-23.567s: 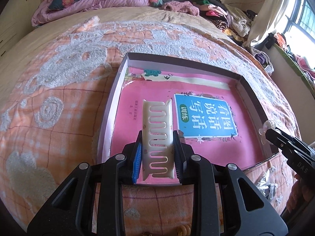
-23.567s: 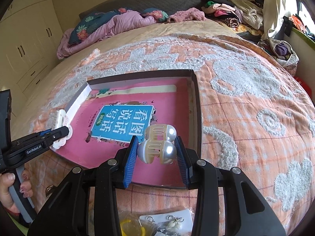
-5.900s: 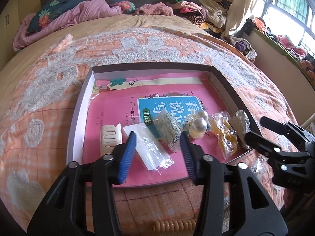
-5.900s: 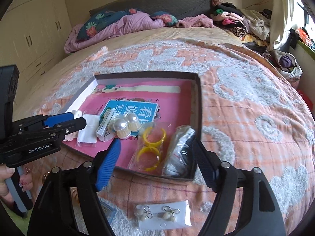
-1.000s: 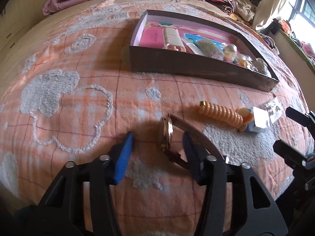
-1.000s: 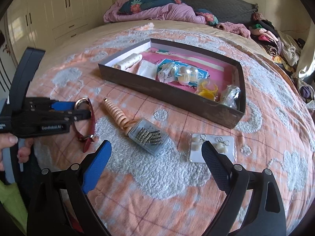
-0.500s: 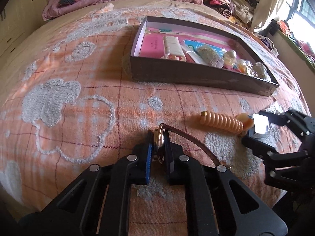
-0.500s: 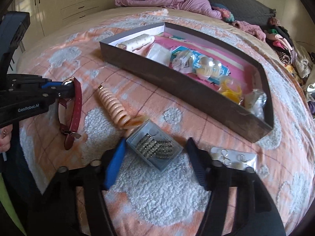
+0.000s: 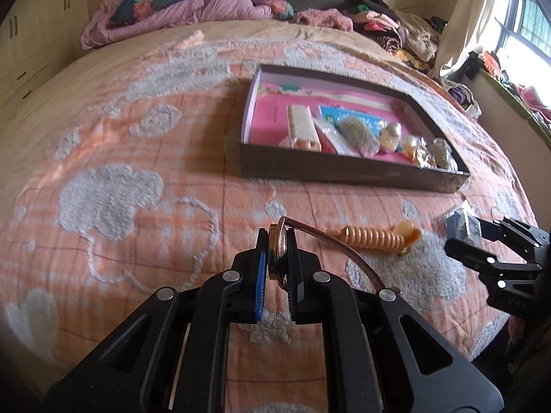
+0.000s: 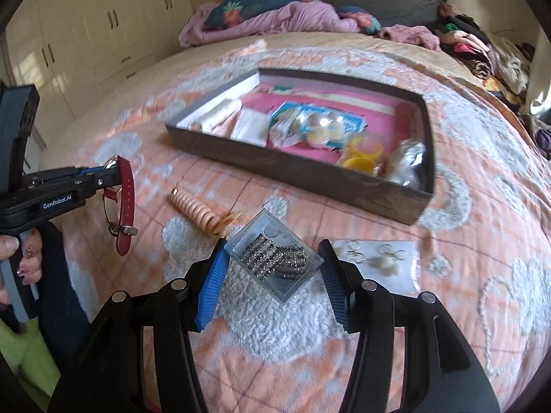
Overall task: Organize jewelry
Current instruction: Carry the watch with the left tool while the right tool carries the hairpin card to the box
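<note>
My left gripper point(image 9: 277, 258) is shut on the gold case of a wristwatch point(image 9: 275, 253), and its red strap point(image 10: 125, 203) hangs free above the bedspread. The right gripper point(image 10: 273, 254) is shut on a clear plastic box of sparkly pieces point(image 10: 275, 265), its pads pressing on two opposite corners. In the left wrist view that box point(image 9: 463, 225) sits at the tips of the right gripper point(image 9: 454, 232), off the bed. The dark cardboard tray point(image 9: 344, 172) lies ahead with several hair clips and bagged items on its pink lining.
A peach spiral hair tie point(image 9: 375, 237) lies on the orange bedspread between the grippers. A white card of earrings point(image 10: 375, 258) lies just right of the right gripper. Pillows and piled clothes crowd the far end. A hand point(image 10: 20, 258) holds the left gripper's handle.
The left jaws have shut on the watch and raised it off the bed. The right jaws have narrowed from wide open onto the clear box, which now sits clear of the hair tie.
</note>
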The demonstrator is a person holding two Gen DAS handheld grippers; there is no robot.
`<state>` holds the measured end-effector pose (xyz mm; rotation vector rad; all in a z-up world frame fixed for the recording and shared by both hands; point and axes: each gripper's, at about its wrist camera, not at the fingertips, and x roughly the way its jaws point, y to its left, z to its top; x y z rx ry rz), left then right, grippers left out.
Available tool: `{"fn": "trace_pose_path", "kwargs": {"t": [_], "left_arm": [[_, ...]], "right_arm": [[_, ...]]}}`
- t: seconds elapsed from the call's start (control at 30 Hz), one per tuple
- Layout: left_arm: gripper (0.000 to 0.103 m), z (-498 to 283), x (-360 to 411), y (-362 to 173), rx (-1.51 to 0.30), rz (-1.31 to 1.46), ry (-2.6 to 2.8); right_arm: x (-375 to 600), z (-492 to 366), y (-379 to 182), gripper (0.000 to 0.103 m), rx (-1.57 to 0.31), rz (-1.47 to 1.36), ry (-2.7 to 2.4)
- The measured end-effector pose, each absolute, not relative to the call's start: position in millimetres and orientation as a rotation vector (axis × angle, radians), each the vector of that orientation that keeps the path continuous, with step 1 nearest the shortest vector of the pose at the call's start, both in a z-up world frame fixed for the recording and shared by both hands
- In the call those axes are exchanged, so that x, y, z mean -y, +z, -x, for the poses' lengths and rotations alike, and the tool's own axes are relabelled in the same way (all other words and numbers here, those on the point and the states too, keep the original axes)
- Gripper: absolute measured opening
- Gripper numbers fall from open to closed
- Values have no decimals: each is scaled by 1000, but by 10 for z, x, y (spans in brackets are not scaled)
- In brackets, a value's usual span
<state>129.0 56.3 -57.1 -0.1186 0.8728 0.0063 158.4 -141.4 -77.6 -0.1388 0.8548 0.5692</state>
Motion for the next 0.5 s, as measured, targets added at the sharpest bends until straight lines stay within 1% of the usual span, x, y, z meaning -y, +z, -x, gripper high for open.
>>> {"fn": "trace_pose_path", "kwargs": {"t": [0.5], "left_arm": [[4,-1315,-422,-133,-774,105,-25]], "right_arm": [[1748,-1454,-192,52,-714,58,525]]}}
